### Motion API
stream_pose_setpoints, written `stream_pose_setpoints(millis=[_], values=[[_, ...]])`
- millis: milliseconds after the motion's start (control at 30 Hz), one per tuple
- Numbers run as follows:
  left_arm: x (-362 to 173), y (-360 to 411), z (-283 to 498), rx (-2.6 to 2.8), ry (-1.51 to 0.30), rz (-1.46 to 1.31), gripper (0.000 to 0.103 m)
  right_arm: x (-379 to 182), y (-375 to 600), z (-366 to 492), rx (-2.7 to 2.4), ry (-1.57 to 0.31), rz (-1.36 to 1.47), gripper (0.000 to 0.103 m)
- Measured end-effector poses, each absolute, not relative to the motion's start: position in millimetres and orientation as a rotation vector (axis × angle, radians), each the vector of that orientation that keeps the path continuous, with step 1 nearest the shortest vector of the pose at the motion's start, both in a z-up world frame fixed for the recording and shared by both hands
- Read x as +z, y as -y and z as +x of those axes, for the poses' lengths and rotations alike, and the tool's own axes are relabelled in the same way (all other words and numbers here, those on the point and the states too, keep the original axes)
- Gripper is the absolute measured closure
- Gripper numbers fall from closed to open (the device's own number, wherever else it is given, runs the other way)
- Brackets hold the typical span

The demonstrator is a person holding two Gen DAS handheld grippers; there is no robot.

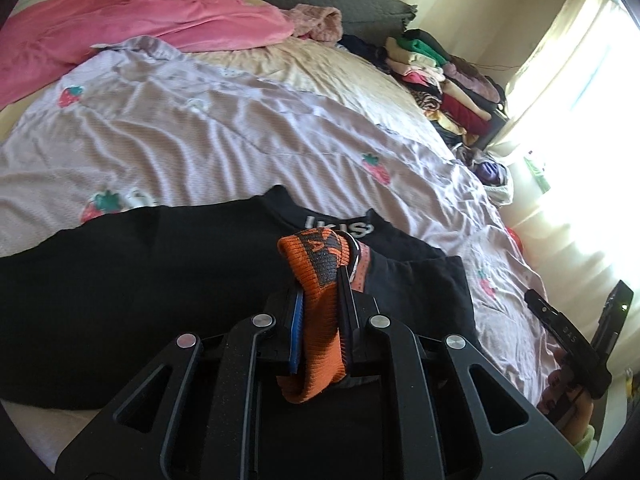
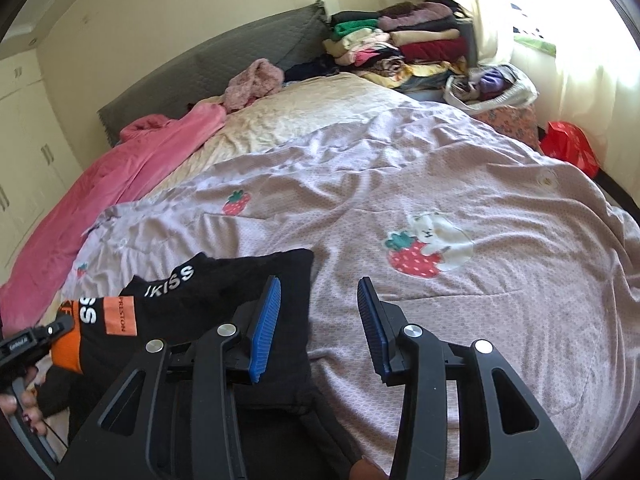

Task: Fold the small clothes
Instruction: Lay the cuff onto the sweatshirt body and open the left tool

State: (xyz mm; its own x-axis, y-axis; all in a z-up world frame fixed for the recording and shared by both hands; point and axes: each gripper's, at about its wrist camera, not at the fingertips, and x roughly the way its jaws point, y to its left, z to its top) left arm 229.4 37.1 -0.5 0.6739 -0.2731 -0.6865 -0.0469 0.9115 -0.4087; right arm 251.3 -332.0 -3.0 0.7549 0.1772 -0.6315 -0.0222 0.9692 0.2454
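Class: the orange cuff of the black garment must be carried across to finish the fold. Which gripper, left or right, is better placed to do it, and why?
Left. The left gripper is already shut on the orange cuff. The right gripper hovers open and empty over the black garment.

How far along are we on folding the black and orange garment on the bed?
Early stage. Done: the black garment lies on the lilac bedspread, partly spread. In hand: the left gripper is shut on its orange cuff, lifted over the black fabric. The right gripper is open and holds nothing. Left: no finished fold shows yet, so the folding proper remains. The folded clothes stack sits at the far corner.
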Motion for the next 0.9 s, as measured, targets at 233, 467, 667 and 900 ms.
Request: stream_pose_setpoints(millis=[233,467,667,900], values=[[-15,-54,227,-0.104,-0.868,-0.432,0.095,-4,297,249,0.184,-0.714,0.119,0.061],[-15,-77,214,-0.020,-0.835,-0.414,0.094,-11,266,246,0.258,-0.734,0.041,0.061],[-12,-51,211,-0.070,-0.835,-0.313,0.092,-19,254,247,0.282,-0.756,0.016,0.060],[-51,-16,227,-0.070,-0.965,-0.158,0.078,-42,236,253,0.344,-0.846,0.001,0.060]])
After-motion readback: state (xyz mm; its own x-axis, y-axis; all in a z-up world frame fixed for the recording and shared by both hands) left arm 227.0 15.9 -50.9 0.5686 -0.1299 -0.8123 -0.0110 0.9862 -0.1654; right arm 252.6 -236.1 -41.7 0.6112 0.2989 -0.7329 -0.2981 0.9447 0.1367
